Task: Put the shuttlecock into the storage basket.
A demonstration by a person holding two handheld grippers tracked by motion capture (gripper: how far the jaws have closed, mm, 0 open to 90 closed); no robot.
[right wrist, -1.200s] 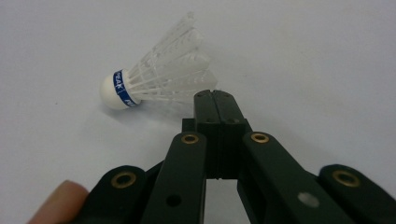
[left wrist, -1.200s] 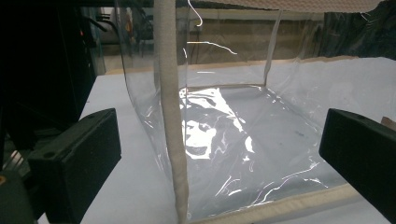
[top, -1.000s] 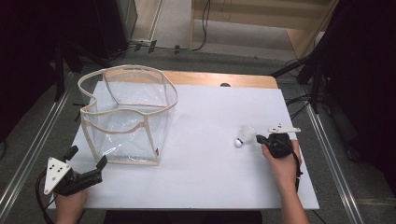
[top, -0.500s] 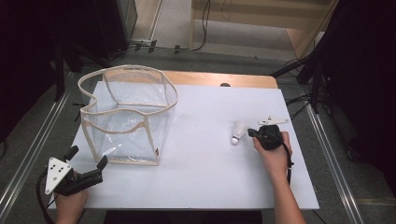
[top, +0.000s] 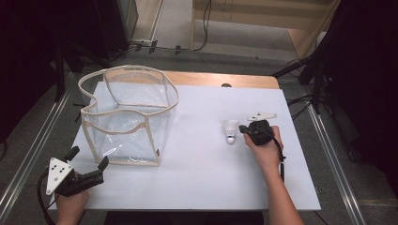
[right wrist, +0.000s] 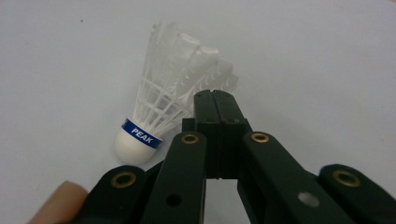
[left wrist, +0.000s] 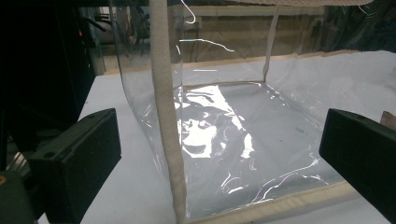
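While shuttlecock (top: 230, 131) lies outside, clear bag (top: 123, 118)

High view looked forward and down over the whole table (top: 206, 187). Left gripper view sat low, close to the clear bag (left wrist: 224, 135), facing across the table. Right gripper view looked down at close range on the shuttlecock (right wrist: 159, 121). High view shared both: bag (top: 126, 117), shuttlecock (top: 230, 130).

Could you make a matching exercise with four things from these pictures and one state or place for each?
Things:
1. shuttlecock
2. clear bag
3. left gripper
4. right gripper

States:
A. jaws open
B. stands open-topped on the table's left part
C. jaws shut
D. lies on the table, white cork, blue band

Pairs: 1-D, 2-B, 3-A, 4-C
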